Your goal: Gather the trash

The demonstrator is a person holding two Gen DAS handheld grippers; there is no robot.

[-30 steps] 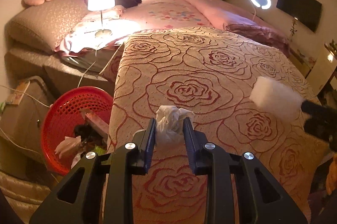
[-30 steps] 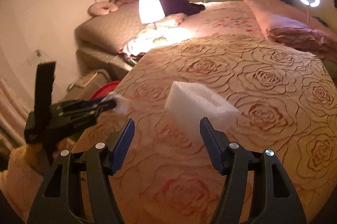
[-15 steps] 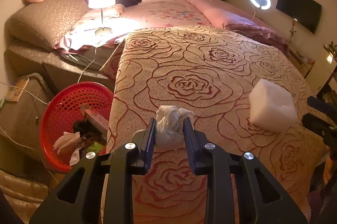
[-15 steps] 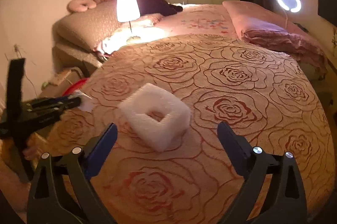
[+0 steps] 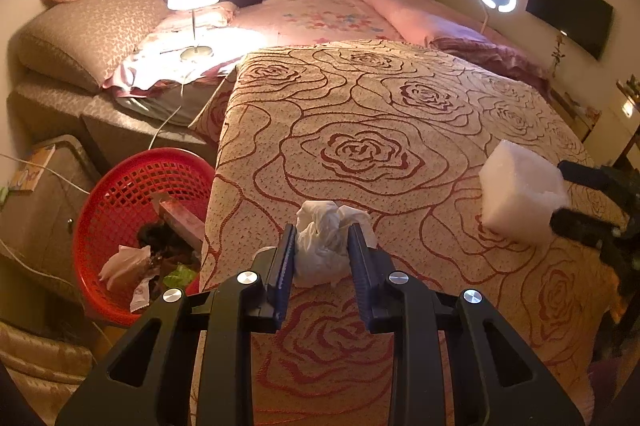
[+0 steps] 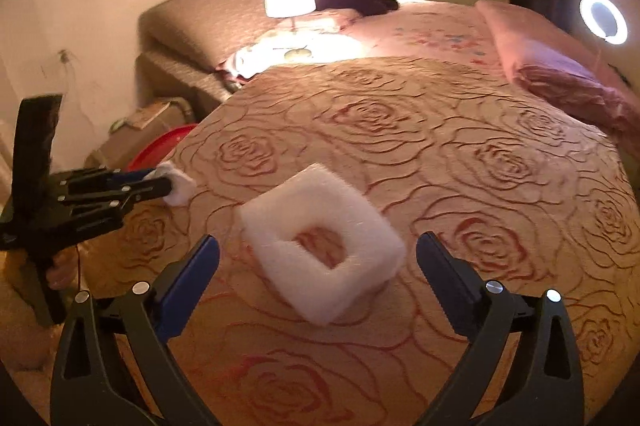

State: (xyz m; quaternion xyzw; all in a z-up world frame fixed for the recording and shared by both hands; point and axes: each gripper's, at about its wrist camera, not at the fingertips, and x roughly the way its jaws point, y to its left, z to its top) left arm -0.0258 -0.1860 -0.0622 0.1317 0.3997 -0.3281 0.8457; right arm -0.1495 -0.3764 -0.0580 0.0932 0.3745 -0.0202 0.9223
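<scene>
Foam block (image 6: pixel 320 242) now lies on the bedspread (image 6: pixel 460 153), right tool (image 6: pixel 318 266) opening.

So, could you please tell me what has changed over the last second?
The right tool let go of the white square foam piece, now lying on the rose-patterned bedspread; its jaws are opening. The left tool still grips the crumpled white tissue, unmoved.

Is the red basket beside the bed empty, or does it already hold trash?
Not empty: the red basket holds crumpled paper, wrappers and dark scraps in its bottom.
</scene>
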